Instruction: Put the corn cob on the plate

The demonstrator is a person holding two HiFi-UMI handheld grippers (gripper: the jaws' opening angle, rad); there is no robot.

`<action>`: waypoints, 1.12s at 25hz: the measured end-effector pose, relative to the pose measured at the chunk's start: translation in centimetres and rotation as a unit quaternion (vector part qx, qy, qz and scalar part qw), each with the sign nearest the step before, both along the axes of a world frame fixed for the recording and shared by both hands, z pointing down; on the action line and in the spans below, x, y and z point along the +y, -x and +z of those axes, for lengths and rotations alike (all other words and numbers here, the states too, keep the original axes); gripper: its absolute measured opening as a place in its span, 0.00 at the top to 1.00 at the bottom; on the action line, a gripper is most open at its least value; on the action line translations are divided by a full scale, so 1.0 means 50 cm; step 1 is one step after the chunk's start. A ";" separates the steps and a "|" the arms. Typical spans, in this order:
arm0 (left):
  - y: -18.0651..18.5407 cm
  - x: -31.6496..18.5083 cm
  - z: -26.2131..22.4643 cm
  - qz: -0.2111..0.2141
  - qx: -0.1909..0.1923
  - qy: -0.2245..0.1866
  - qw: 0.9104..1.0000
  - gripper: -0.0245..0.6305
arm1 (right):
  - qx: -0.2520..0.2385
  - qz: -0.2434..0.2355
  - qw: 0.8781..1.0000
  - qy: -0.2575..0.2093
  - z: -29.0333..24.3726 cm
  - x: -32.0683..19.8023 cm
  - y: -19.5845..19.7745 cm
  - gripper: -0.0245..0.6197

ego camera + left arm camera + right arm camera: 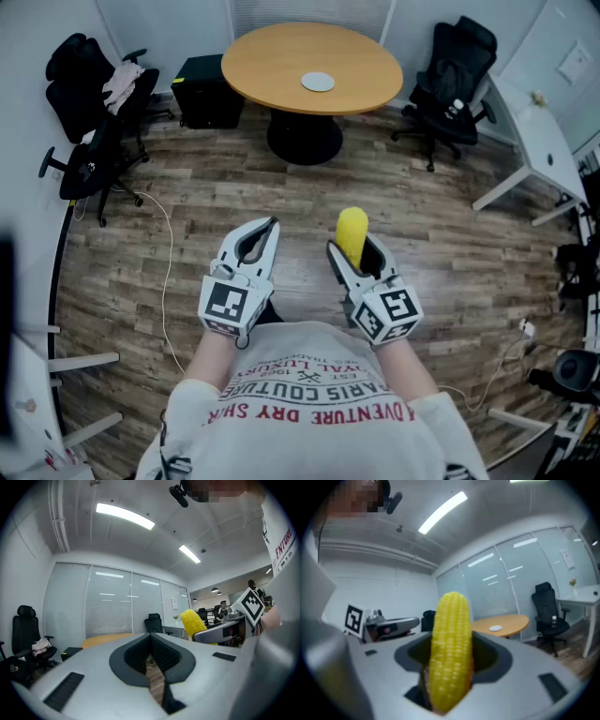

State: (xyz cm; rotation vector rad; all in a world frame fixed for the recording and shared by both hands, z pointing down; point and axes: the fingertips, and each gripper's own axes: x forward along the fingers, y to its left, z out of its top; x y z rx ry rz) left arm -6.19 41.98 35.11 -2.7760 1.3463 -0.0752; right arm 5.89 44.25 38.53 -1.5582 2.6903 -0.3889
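Note:
A yellow corn cob (pixel 352 234) stands upright between the jaws of my right gripper (pixel 354 255), which is shut on it; in the right gripper view the corn cob (pixel 450 651) fills the gap and rises above the jaws. My left gripper (pixel 255 242) is held beside it, shut with nothing in it, its pads (pixel 161 660) meeting at the front. The small white plate (pixel 318 82) lies on the round wooden table (pixel 281 66) far ahead, and the plate (pixel 495 628) shows small in the right gripper view. The corn cob (pixel 193 623) also shows off to the right in the left gripper view.
Black office chairs stand at the left (pixel 94 112) and right (pixel 455 70) of the round table. A white desk (pixel 544 141) runs along the right. A black box (pixel 208 91) sits behind the table, and a cable (pixel 167 272) trails over the wood floor.

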 end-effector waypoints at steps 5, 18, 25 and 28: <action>-0.002 0.004 -0.002 0.003 0.000 0.000 1.000 0.91 | -0.003 0.000 1.000 0.001 0.005 0.007 0.000 0.55; 0.008 -0.018 0.019 0.009 0.000 0.017 1.000 0.91 | -0.027 0.013 0.999 0.021 0.018 -0.016 0.004 0.55; 0.050 -0.108 0.015 0.004 0.017 0.020 1.000 0.91 | -0.019 0.016 0.999 0.022 0.019 -0.098 0.038 0.55; 0.064 -0.171 0.015 0.011 0.015 0.017 1.000 0.91 | -0.017 0.018 0.999 0.023 0.018 -0.153 0.053 0.55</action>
